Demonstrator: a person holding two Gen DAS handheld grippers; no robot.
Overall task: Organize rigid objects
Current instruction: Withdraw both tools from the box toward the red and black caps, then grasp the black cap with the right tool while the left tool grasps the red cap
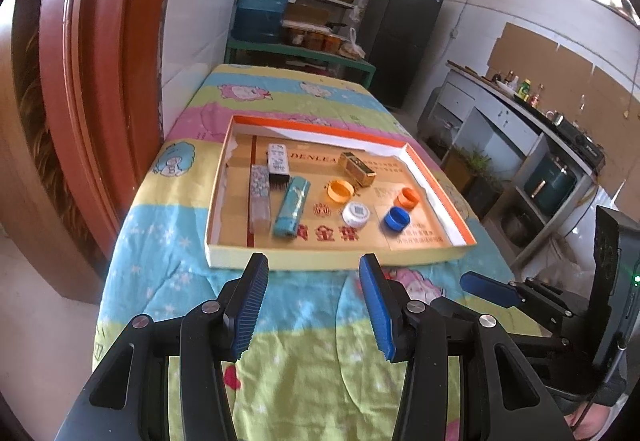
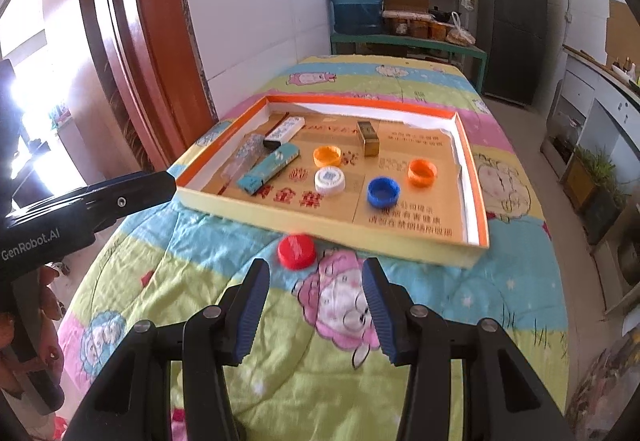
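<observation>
Left wrist view shows the left gripper (image 1: 314, 305) above a cartoon quilt (image 1: 168, 241), with its jaws apart and nothing between them. Ahead lies a shallow tray (image 1: 240, 257) with an orange rim. Inside it, at the left, are a clear box (image 1: 259, 192), a white box (image 1: 278, 160) and a teal box (image 1: 292, 207), lying side by side. A gold box (image 1: 357, 168) stands further back. Four caps lie in the tray: a yellow cap (image 1: 340, 190), a white cap (image 1: 356, 214), a blue cap (image 1: 395, 219) and an orange cap (image 1: 408, 198).

In the right wrist view the right gripper (image 2: 316, 307) is also open and empty. A red cap (image 2: 297, 250) lies on the quilt, just outside the near wall of the tray and just ahead of the fingertips, not touching them. The left gripper enters from the left, near the tray corner.
</observation>
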